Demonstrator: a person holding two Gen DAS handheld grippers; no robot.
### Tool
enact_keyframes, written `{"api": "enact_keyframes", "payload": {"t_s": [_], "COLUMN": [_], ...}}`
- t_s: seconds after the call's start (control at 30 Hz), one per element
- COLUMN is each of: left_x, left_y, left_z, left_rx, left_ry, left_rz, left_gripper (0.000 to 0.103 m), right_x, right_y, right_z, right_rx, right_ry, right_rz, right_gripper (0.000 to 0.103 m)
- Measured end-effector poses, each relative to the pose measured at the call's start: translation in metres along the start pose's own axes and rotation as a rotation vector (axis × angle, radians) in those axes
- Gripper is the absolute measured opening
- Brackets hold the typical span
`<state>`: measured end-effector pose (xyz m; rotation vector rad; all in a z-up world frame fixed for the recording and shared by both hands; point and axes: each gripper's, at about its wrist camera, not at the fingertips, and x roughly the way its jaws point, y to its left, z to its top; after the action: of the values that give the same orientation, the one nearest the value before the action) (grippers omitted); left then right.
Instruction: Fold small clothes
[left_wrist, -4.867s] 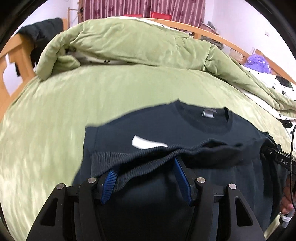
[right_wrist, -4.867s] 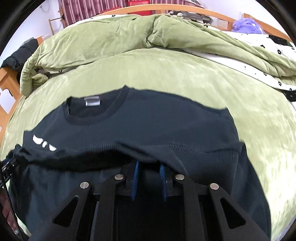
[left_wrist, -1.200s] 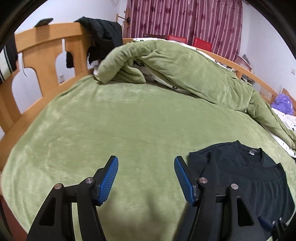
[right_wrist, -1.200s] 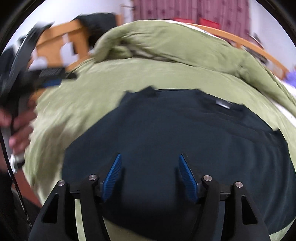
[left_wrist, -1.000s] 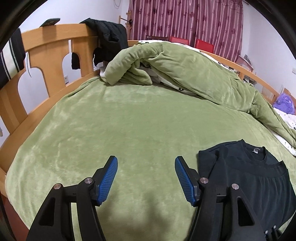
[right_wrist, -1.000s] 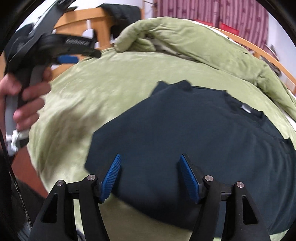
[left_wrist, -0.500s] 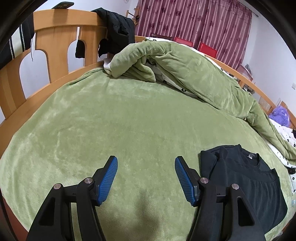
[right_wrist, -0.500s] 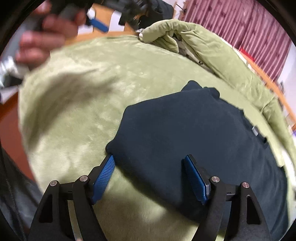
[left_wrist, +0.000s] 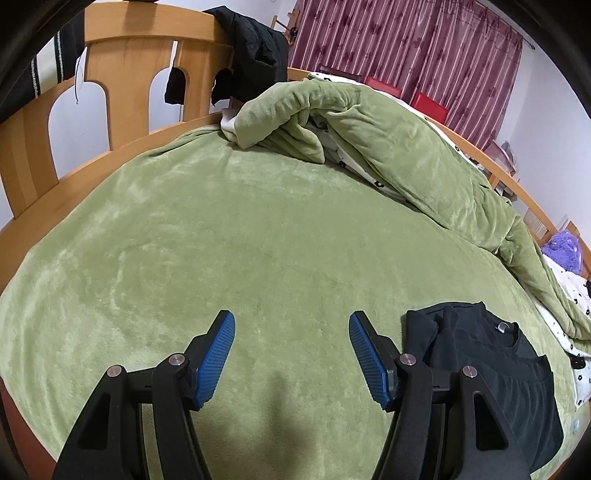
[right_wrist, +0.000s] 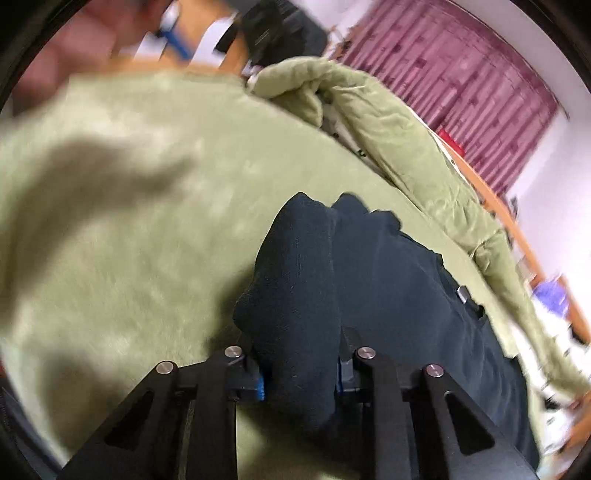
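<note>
A dark navy sweater (right_wrist: 399, 295) lies folded on the green bed cover (left_wrist: 221, 240). My right gripper (right_wrist: 299, 380) is shut on the sweater's left edge, and the fabric bunches up between its blue pads. In the left wrist view the sweater (left_wrist: 491, 369) lies at the lower right with its near corner lifted. My left gripper (left_wrist: 291, 354) is open and empty, hovering over bare green cover to the left of the sweater.
A rolled green duvet (left_wrist: 369, 140) lies along the far side of the bed. A wooden headboard (left_wrist: 122, 74) with a black garment (left_wrist: 255, 44) over it stands at the left. A purple plush (left_wrist: 565, 251) sits at the far right. Red curtains (left_wrist: 406, 48) hang behind.
My right gripper has closed on the sweater's left edge and the fabric has bunched up. My left gripper has stayed open and barely moved.
</note>
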<state>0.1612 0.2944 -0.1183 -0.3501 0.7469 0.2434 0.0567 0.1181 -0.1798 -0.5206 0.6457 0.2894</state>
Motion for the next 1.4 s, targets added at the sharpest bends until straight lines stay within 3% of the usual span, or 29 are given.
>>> {"api": "enact_keyframes", "payload": {"t_s": [0.3, 0.5, 0.6, 0.73, 0.8, 0.9, 1.0, 1.13, 1.27, 1.4], "left_x": [-0.002, -0.011, -0.013, -0.011, -0.009, -0.007, -0.012, -0.023, -0.023, -0.019], "left_y": [-0.066, -0.141, -0.181, -0.224, -0.243, -0.275, -0.300, -0.326, -0.337, -0.347], "left_z": [0.006, -0.001, -0.010, -0.024, -0.032, -0.050, -0.068, -0.093, -0.105, -0.115], "left_rx": [0.068, 0.178, 0.238, 0.299, 0.333, 0.393, 0.461, 0.538, 0.537, 0.547], "left_ry": [-0.014, -0.036, -0.034, -0.008, 0.004, 0.026, 0.038, 0.038, 0.066, 0.085], "left_rz": [-0.024, -0.071, -0.104, -0.151, -0.163, -0.184, -0.196, -0.223, -0.247, -0.252], "left_gripper": [0.062, 0.062, 0.062, 0.062, 0.062, 0.062, 0.062, 0.062, 0.062, 0.062], "right_x": [-0.046, -0.070, -0.082, -0.094, -0.094, -0.068, -0.054, -0.079, -0.106, -0.113], "right_y": [-0.117, -0.221, -0.276, -0.333, -0.357, -0.378, -0.391, -0.396, -0.401, -0.413], "right_z": [0.016, -0.011, -0.042, -0.104, -0.140, -0.193, -0.238, -0.245, -0.227, -0.207], "right_rx": [0.346, 0.596, 0.702, 0.808, 0.876, 0.953, 1.068, 1.034, 0.918, 0.799], "right_ry": [-0.110, -0.149, -0.154, -0.111, -0.053, 0.120, 0.193, 0.177, 0.138, 0.086], "right_rz": [0.094, 0.094, 0.056, -0.064, -0.106, -0.128, -0.055, -0.116, -0.186, -0.150], "right_gripper": [0.022, 0.022, 0.021, 0.021, 0.021, 0.023, 0.032, 0.043, 0.044, 0.047]}}
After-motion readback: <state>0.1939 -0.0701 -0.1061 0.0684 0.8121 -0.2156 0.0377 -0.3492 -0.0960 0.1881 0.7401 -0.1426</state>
